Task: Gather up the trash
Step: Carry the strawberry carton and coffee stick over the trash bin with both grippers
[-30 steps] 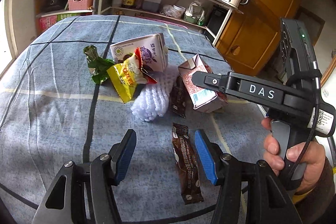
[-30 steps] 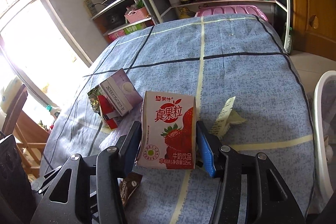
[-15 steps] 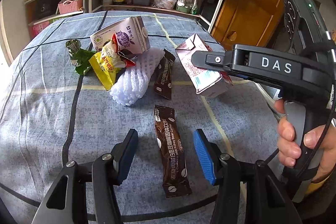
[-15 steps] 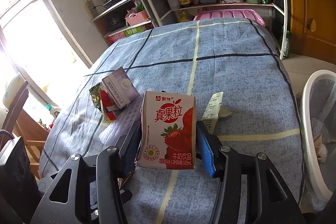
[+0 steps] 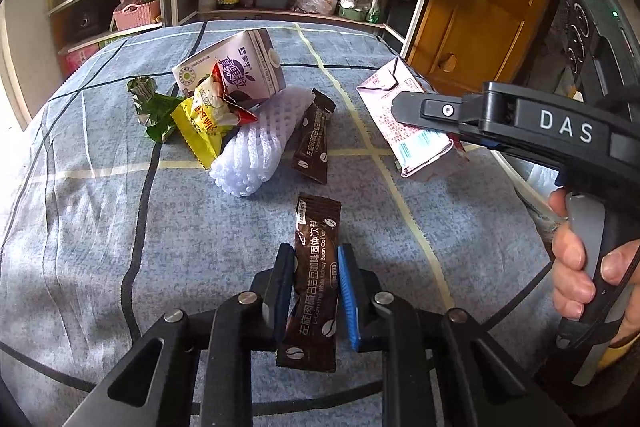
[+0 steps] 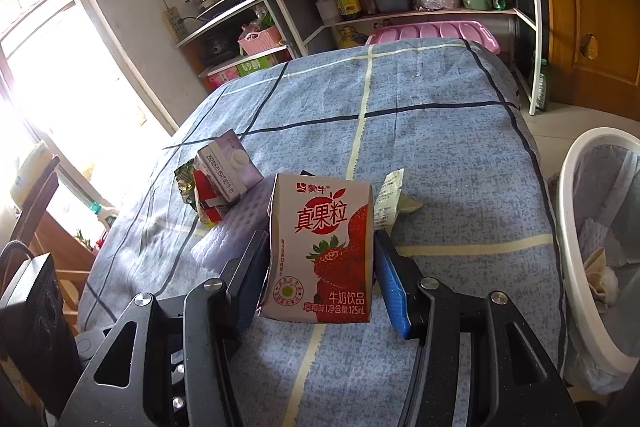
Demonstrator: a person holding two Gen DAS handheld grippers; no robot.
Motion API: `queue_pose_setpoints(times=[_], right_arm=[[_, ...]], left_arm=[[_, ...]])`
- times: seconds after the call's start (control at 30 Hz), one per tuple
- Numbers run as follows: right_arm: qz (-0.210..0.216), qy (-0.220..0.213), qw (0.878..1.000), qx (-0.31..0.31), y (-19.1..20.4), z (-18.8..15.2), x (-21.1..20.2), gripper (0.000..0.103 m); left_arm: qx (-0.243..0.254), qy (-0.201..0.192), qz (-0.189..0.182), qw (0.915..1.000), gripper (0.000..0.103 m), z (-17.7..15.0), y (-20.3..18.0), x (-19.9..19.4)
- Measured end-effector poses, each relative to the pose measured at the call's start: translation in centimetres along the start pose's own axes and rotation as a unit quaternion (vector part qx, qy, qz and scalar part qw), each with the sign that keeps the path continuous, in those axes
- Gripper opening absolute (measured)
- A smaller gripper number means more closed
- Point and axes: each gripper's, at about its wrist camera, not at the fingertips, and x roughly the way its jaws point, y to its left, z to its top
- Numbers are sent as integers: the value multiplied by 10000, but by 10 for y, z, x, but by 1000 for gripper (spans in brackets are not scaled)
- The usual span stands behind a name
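The worktop (image 5: 100,227), under a blue checked cloth, carries the trash bunched toward its far middle, loose and overlapping, so each piece has to be lifted out singly. Off its edge at three o'clock in the right wrist view stands one white bin (image 6: 576,227) with a liner and some crumpled scraps already inside, near enough to be the likely drop point.

There are two drink cartons. The strawberry milk carton (image 6: 322,247) is clenched upright between the pads of the right claw (image 6: 320,263) and looks lifted clear of the cloth, probably so it can go to the bin. The purple carton (image 5: 232,71) lies tilted at eleven o'clock of the heap, leaning on the wrappers.

One white foam net (image 5: 256,147) lies in the middle, partly under the purple carton.

Two brown coffee sachets show. The near coffee sachet (image 5: 314,279) is squeezed across its width by the left claw (image 5: 312,279), which has clamped fully onto it; pinching the narrow sides suits so flat a thing. The far coffee sachet (image 5: 312,139) rests against the net.

One yellow wrapper (image 5: 200,127), one green wrapper (image 5: 152,107) and one paper slip (image 6: 390,199) remain.
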Motion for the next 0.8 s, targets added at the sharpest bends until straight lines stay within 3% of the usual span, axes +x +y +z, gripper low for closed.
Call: queue_pose_setpoints(times=[0.5,0.8], right_arm=[[-47,-225,9997,82,-16,-5,-31,53],[-297,-498,9982,127,-35,-10,-65,53]], left_arm=[[149,-280,-124,9994,23,17,-19,-16],[348,-401,-369,9979,23,37,-47,-16]])
